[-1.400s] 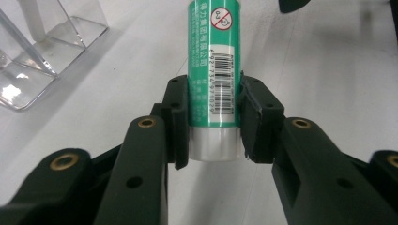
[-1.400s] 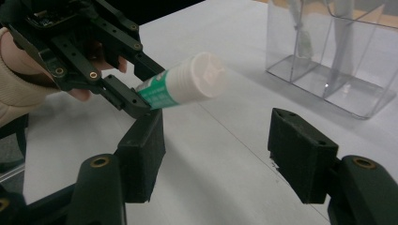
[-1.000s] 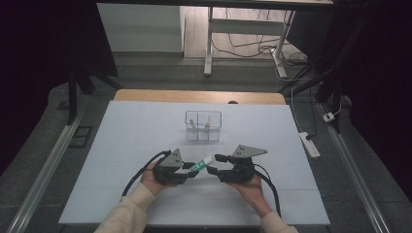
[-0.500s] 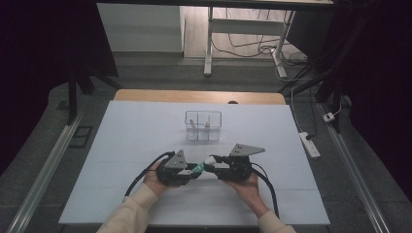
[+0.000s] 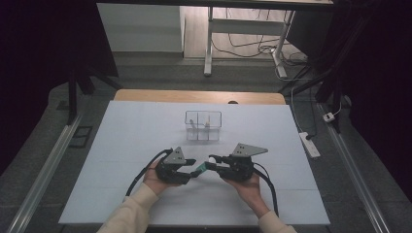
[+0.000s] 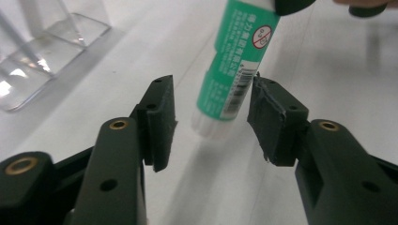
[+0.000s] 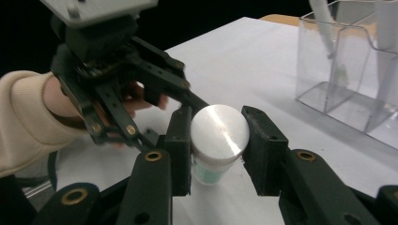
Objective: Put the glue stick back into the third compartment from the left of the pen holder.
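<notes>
1. The green glue stick [image 5: 199, 168] is held off the bench [image 5: 121, 145], near the middle of its near half, between the two tools. The right tool [image 7: 217, 136] is clenched on the stick's white end, one jaw on each side. In the right gripper view the round white end face shows between its pads.

2. The left tool [image 6: 211, 119] is released: its jaws stand apart on either side of the stick's other end. The right-hand jaw looks to be touching the label or just beside it, while the left-hand one is clearly apart.

3. The step in hand looks like a second grip on the green body, either to pass the stick over or to pull the cap off. To do it well, centre the stick between the left jaws before closing, so the round body is not pushed sideways. Close on the printed barrel, not the narrow white rim at its tip. Keep the right grip firm until the left has closed.

4. Hard to make out:
   - which end is the cap;
   - the thin pale things standing in the clear divided box [image 5: 203, 125], which sits toward the middle of the bench, well apart from the hands;
   - the label's print, mostly too small to read;
   - the stick itself in the high view, largely covered by the tools.
</notes>
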Motion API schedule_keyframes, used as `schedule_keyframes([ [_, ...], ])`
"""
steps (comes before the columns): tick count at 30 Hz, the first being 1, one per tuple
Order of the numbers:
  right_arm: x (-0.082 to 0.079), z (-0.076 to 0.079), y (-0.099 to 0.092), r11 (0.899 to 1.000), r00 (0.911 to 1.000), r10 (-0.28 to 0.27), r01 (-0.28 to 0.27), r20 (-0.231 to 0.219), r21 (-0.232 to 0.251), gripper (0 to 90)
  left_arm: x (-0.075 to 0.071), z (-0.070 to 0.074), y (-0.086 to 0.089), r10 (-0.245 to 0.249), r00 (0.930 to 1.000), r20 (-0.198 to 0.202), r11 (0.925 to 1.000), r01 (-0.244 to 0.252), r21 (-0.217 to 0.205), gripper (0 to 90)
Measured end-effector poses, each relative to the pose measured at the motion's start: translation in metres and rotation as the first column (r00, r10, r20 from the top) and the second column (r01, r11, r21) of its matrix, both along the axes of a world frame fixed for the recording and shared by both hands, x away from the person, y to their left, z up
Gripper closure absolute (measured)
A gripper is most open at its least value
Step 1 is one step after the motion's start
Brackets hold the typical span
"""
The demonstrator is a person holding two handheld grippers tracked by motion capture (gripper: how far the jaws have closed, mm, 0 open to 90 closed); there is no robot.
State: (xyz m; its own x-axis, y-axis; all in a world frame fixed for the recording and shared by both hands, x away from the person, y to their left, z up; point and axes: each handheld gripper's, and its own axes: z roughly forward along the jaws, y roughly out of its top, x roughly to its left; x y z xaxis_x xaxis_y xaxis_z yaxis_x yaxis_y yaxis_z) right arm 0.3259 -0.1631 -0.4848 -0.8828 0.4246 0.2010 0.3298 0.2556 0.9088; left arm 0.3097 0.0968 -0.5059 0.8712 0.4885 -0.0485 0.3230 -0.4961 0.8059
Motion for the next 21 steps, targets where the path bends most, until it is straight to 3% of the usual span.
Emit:
schedule_keyframes([
  [8, 0.001, 0.007, -0.009, 0.999, 0.9986, -0.041, 0.040, 0.035, 0.006, 64.3, -0.009, 0.003, 0.026, 0.061, 0.9980, -0.013, 0.9981, -0.061, 0.005, 43.2],
  [13, 0.003, 0.017, -0.020, 0.997, 0.9957, -0.072, 0.071, 0.058, 0.026, 64.3, -0.017, 0.002, 0.048, 0.119, 0.9925, -0.026, 0.9928, -0.119, 0.014, 40.1],
  [21, 0.014, 0.035, -0.031, 0.992, 0.9889, -0.120, 0.116, 0.088, 0.049, 64.4, -0.029, -0.003, 0.074, 0.168, 0.9850, -0.039, 0.9857, -0.168, 0.018, 38.6],
])
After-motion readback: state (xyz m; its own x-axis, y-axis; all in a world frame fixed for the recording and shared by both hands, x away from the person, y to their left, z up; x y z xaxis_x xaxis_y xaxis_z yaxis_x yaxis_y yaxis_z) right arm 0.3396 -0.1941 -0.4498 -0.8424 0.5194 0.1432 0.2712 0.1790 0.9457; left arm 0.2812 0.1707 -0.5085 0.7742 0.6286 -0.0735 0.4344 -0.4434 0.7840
